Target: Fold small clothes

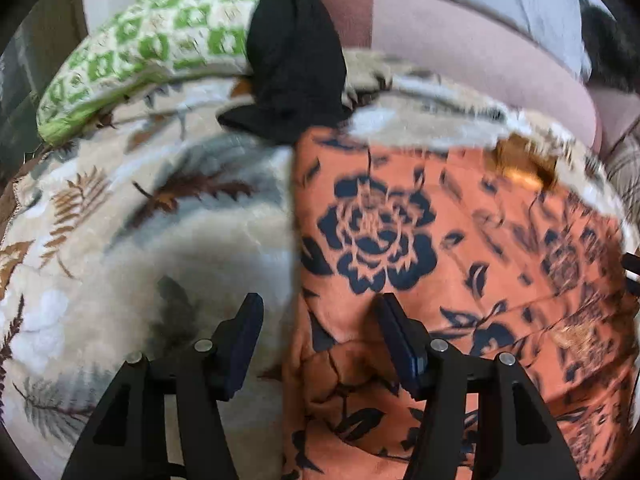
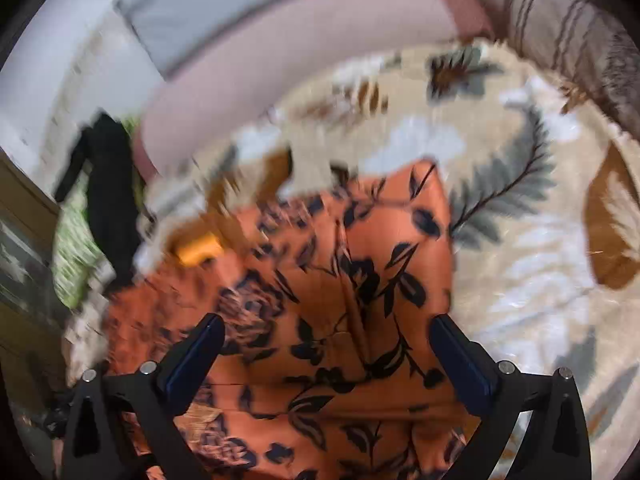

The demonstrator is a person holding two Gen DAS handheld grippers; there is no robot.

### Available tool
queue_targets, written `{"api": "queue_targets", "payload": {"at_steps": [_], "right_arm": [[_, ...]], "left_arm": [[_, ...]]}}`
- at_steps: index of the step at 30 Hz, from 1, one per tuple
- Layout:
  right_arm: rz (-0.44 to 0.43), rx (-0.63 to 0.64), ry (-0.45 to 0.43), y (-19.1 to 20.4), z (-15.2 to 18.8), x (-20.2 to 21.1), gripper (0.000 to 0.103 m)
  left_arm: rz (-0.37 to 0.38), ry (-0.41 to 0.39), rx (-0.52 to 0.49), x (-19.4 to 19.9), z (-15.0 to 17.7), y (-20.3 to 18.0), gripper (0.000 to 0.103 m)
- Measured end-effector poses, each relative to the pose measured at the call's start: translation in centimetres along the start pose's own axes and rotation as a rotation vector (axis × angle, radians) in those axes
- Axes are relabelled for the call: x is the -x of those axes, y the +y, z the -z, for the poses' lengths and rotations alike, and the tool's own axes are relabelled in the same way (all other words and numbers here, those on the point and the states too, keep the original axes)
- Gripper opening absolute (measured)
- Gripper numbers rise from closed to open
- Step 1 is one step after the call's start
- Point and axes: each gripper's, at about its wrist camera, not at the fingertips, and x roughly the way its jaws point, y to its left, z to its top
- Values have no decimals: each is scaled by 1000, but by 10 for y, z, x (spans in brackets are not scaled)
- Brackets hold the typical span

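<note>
Nearest to us, the left tongs (image 1: 318,332) stand wide with nothing between them, poised over the left edge of the orange floral garment (image 1: 440,280): one finger hangs above the cloth, the other above the leaf-print blanket (image 1: 120,220) beside it. The right tongs (image 2: 326,344) are spread wider still, also holding nothing, above the garment's middle where a ridge of folds runs up through the cloth.

The garment lies spread on the blanket, wrinkled at its near end. We judge the main risk to be a poor pinch. The blanket is plush, so tongs closing at the garment's edge could gather blanket pile along with the cloth and drag both. The fabric looks thin and slippery, so a shallow grip could slide off partway through a fold. Closing on the bunched ridge could catch several layers at once and lock the wrinkles in.

Beyond the garment's far edge, a small yellow-orange patch (image 2: 198,250) shows; we cannot tell whether it is a label, a lining or a separate thing. Further off, a black cloth (image 1: 292,60) is draped against a green patterned cushion (image 1: 152,48), behind the garment's far left corner, with a pink bolster (image 1: 460,52) behind that.

Both views are smeared with blur, worst in the right wrist view, so hems and seams are hard to trace. The garment's near end is cut off below the tongs, and we cannot say what kind of garment it is.
</note>
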Motion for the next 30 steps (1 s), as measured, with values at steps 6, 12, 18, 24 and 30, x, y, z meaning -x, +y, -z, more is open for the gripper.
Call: {"api": "queue_targets", "payload": {"at_steps": [6,12,18,24,30], "right_arm": [[53,109,2,17,1,13,7],[5,57,-37,8,16,50,8],[-14,-44,3,-22,34,20,24],[-37,78,-203,14,23,62,75],[-164,-46,-12,-7,18,6,64]], "left_arm": [[15,2,-30,5,-4,-6,18],[19,6,1,8,-2,13,21],[-5,-52,37,26,-8,22,38],[-43,2,-84,2,-9,-7,46],[-36,-27,-77,20,-6,-5,51]]}}
